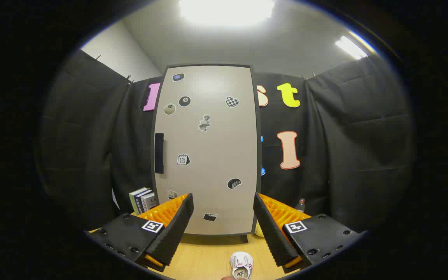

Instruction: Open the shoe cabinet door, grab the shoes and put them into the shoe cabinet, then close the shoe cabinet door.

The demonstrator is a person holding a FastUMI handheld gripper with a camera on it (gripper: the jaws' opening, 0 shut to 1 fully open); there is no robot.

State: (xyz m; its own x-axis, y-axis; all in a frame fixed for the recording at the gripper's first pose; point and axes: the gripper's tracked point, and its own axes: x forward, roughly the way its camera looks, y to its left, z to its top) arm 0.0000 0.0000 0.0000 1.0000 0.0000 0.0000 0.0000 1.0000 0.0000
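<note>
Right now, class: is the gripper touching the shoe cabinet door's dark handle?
Apart. In the gripper view the gripper is open with nothing between its fingers, and the handle sits well beyond them on the closed door.

Wood counter (208, 258): shoe cabinet (207, 149) stands at the far edge, door shut. Books (142, 200) upright beside it at the far left, bottle (300, 205) at the far right. Small shoe (242, 265) near front edge.

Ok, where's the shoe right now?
In the gripper view the shoe lies on the table, between the open gripper's fingers and nearer than their tips, in front of the closed cabinet.
</note>
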